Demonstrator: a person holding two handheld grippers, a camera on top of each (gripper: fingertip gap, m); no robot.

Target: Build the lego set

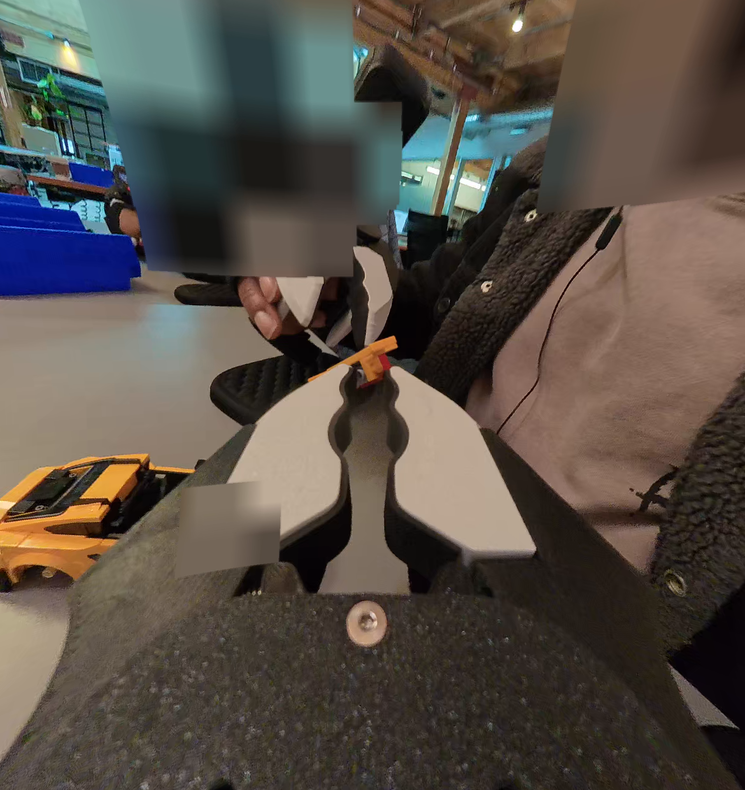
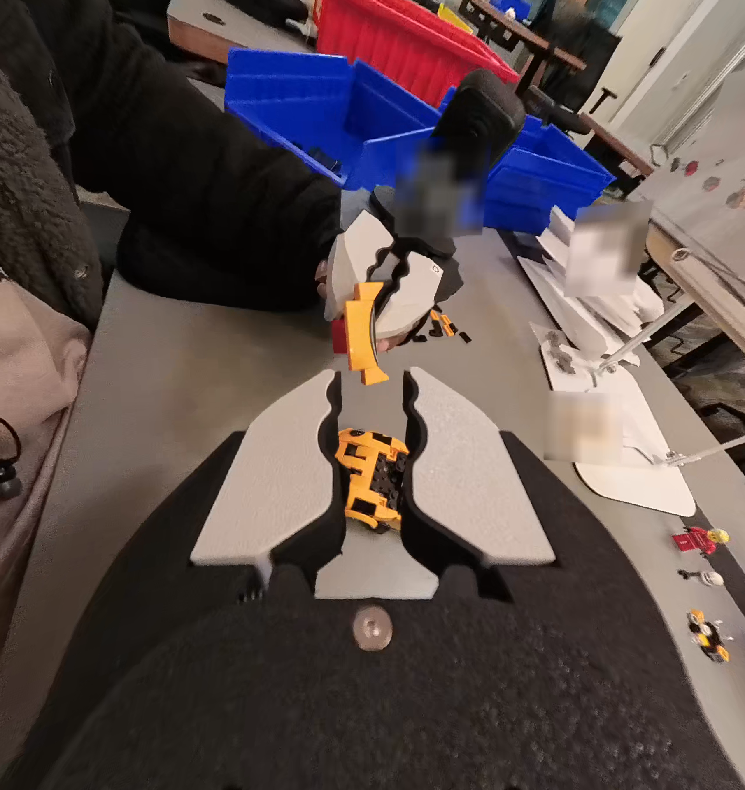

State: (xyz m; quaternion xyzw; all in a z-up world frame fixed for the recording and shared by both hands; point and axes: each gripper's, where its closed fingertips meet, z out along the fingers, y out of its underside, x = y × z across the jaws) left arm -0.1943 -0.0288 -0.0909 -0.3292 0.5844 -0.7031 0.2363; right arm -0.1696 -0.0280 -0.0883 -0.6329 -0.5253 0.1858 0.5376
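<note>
My left gripper (image 1: 368,372) is shut on a small orange and red Lego sub-assembly (image 1: 373,357) and holds it above the table. In the right wrist view the left gripper (image 2: 373,337) comes from the far side with that curved orange piece (image 2: 360,333). My right gripper (image 2: 373,376) is open, and the piece's lower end hangs just at its fingertips. The right gripper also shows in the left wrist view (image 1: 336,337), held by a hand. The orange Lego car (image 1: 63,513) sits on the grey table (image 1: 84,384); it shows through the gap between my right fingers (image 2: 371,479).
Blue bins (image 2: 311,111) and a red bin (image 2: 396,51) stand at the back. Small loose pieces (image 2: 447,329), white sheets (image 2: 619,427), a red minifigure (image 2: 700,540) and a small yellow-black build (image 2: 708,637) lie to the right. The person's torso (image 1: 619,363) is close. The grippers are tip to tip, or close to it.
</note>
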